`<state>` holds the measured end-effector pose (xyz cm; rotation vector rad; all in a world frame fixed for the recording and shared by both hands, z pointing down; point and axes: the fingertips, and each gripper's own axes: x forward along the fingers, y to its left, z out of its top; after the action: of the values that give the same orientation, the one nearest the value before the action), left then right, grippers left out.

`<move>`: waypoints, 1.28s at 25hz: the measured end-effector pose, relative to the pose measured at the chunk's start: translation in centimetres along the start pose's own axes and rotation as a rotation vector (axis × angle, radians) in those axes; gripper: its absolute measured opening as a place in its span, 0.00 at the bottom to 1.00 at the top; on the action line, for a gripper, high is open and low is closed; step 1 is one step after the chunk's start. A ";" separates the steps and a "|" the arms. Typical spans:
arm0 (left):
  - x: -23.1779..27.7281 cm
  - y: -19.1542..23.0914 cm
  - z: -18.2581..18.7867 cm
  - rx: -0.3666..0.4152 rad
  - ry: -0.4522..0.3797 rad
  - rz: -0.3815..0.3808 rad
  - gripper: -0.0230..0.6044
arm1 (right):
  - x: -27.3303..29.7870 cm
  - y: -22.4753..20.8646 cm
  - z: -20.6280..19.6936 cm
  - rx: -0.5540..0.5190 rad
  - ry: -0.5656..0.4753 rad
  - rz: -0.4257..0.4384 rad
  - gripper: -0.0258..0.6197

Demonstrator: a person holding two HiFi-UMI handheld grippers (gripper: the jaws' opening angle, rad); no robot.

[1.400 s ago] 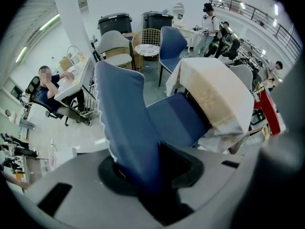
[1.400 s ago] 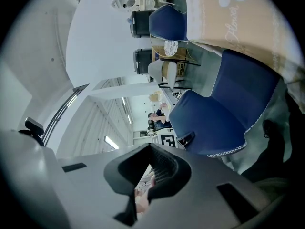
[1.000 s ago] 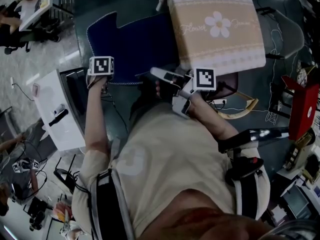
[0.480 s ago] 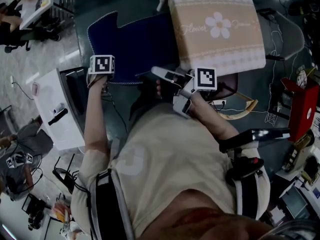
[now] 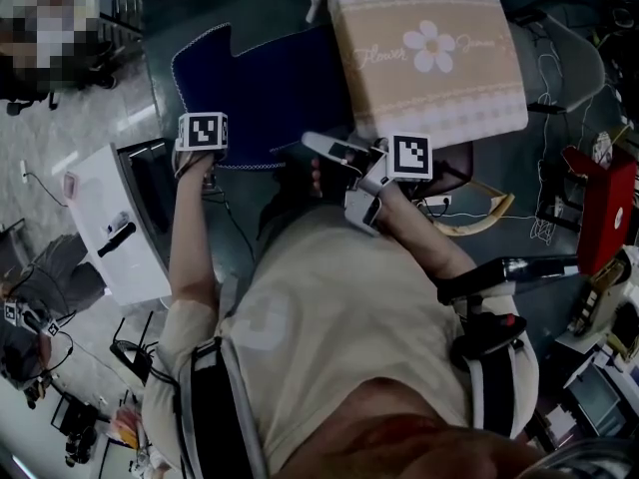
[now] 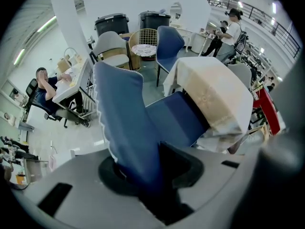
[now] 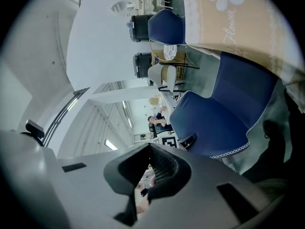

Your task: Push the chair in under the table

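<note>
The blue chair (image 5: 270, 83) stands in front of me, its seat partly under the table with the tan flower tablecloth (image 5: 429, 48). My left gripper (image 5: 200, 153) points steeply down over the chair's left side. In the left gripper view the blue backrest (image 6: 124, 118) runs up from between the jaws of the left gripper (image 6: 147, 171), which is shut on it. My right gripper (image 5: 314, 145) lies level near the chair's near edge. Its ridged pads (image 7: 159, 168) meet with nothing between them, and the blue chair (image 7: 224, 118) and tablecloth (image 7: 238, 18) show beyond.
A white cabinet (image 5: 105, 218) stands on the floor at my left. A wooden hoop (image 5: 479, 223), cables and a red object (image 5: 604, 208) lie at the right. More chairs (image 6: 169, 42), bins (image 6: 112, 23) and seated and standing people fill the room behind the table.
Both grippers and the chair stay where they were. A person at the lower left of the head view has shifted toward the picture's edge.
</note>
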<state>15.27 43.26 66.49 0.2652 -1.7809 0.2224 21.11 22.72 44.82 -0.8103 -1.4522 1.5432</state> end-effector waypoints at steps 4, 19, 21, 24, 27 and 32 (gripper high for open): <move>0.0 0.0 0.1 -0.001 0.007 0.009 0.23 | -0.2 0.0 0.2 -0.001 -0.003 0.003 0.06; -0.3 0.4 -0.4 -0.020 0.014 0.006 0.23 | 0.3 -0.2 -0.4 -0.002 0.003 -0.008 0.06; -0.2 -0.1 0.0 -0.004 0.004 0.002 0.23 | -0.1 -0.5 -0.5 0.000 -0.008 -0.021 0.06; -0.3 -0.8 0.6 0.000 -0.014 -0.033 0.23 | -0.2 -1.0 -0.2 -0.010 -0.014 -0.038 0.06; -0.2 -0.2 -0.1 -0.025 0.011 -0.006 0.23 | 0.2 -0.7 -0.2 -0.011 0.003 -0.027 0.06; -0.2 0.2 -0.3 -0.038 0.024 0.046 0.23 | 0.0 -0.2 -0.2 0.010 -0.008 -0.007 0.06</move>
<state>15.55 43.60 66.41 0.1944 -1.7663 0.2235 21.35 22.84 44.96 -0.7928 -1.4510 1.5485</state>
